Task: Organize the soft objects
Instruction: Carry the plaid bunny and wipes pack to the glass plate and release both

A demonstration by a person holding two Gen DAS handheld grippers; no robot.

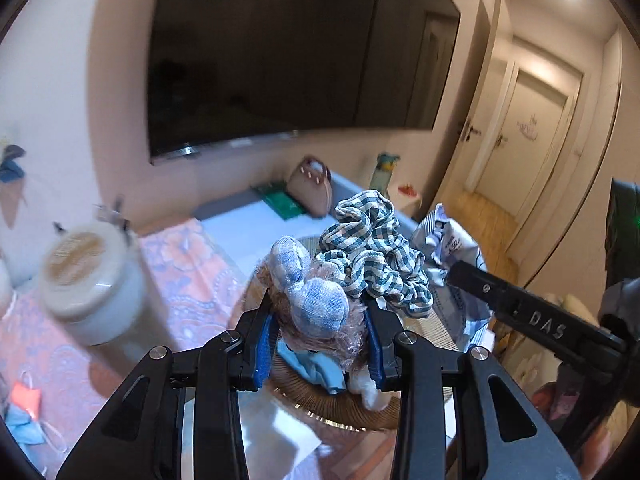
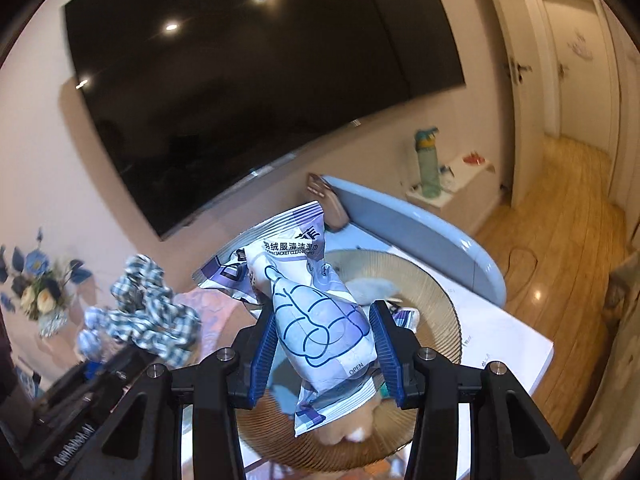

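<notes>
Gripping a small plush doll (image 1: 320, 312) between the blue pads (image 1: 264, 344) of the left gripper (image 1: 320, 344), both pads pressing into its sides, with its blue-checked bow uppermost and its pale blue garment hanging below. Carrying along a green-and-white gingham scrunchie (image 1: 372, 248), resting on top of the doll just beyond the bow; cannot tell whether hooked on or merely lying there. Holding all this above a ribbed amber glass plate (image 1: 340, 412) on the white table (image 1: 248, 224). Showing off to the left a lidded white jar (image 1: 88, 280) on a pink floral cloth (image 1: 188, 272), and farther back a brown handbag (image 1: 310, 188) under the dark wall television (image 1: 280, 60).

Clamping a crumpled blue-and-white wet-wipe packet (image 2: 320, 320) in the right gripper (image 2: 326, 346), blue pads (image 2: 386, 348) squeezing its middle, printed end sticking up and the "OPEN" flap hanging down. Hovering over the same plate (image 2: 436, 308), where something pale blue and something cream-coloured are lying, too blurred and covered to name. Standing at the far right, a green water bottle (image 2: 428, 164) on a small white shelf. Appearing at the left edge of this view, the scrunchie (image 2: 148, 312) and the other gripper's black body.
</notes>
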